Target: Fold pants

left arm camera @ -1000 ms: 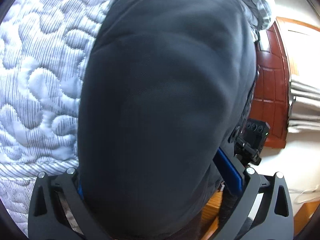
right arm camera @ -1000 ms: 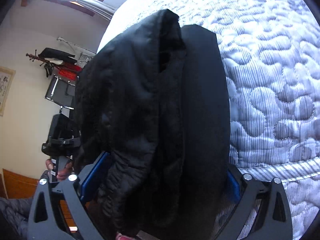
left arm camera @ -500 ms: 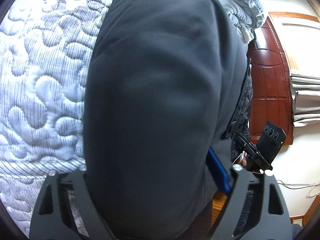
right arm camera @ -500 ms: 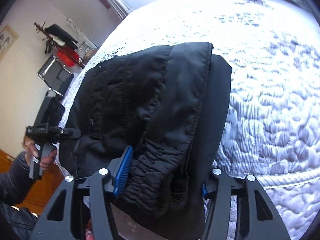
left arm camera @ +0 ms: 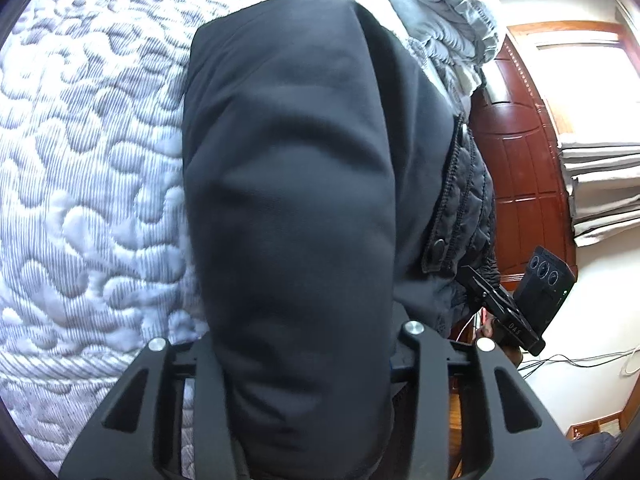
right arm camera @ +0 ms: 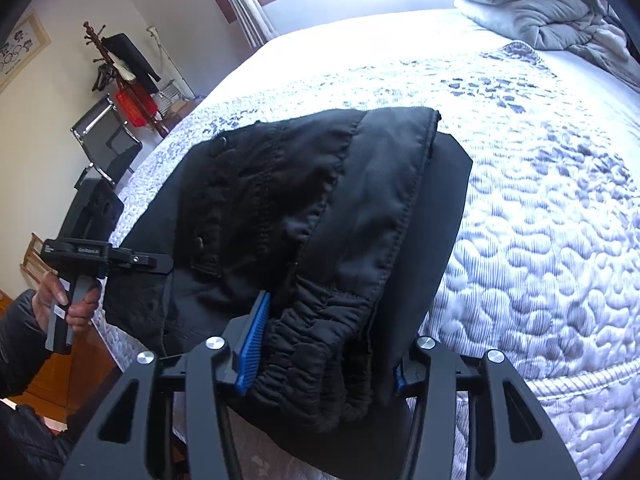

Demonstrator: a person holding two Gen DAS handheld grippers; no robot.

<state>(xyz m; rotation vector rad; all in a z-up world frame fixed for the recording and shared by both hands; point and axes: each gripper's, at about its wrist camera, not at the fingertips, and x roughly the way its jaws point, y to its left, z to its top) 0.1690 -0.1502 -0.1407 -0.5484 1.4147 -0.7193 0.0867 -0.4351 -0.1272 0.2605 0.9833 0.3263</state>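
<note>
A: Right gripper point(right arm camera: 326, 354) first. Black angular frame, ribbed blue pads point(right arm camera: 253, 342). Jaws have just been closing, and they are now pinching a thick bunch of the black pants point(right arm camera: 320, 216) at the gathered, elastic-looking edge. Fabric is bulging between the pads, so it is gripping.

B: Left gripper point(left arm camera: 304, 344)?

A: Same matte black frame, silver screw heads on top. Its jaws have also just been closing. A smooth, rounded fold of the pants point(left arm camera: 288, 200) is filling the gap and hiding the pads. The arms are sitting tight against the cloth on both sides, so I am calling it clamped on the pants.

B: Now biggest to smallest.

A: The bed point(right arm camera: 540, 216) is taking up most of both views. It has a white-and-grey quilted cover, puffy squiggle stitching and a corded edge. The pants are lying on it near the front edge, folded into a thick dark slab, with a soft matte weave, a crinkled waistband and a small round button showing on top.

B: Anything else?

A: A grey rumpled duvet point(right arm camera: 544, 8) is bunched at the far corner of the bed. A glossy red-brown wooden panel point(left arm camera: 520, 168) is standing beside the bed in the left view. A hand point(right arm camera: 68, 300) in a dark padded sleeve is wrapping around the left gripper's grey handle. Its fingertips are out of sight in the right view.
</note>
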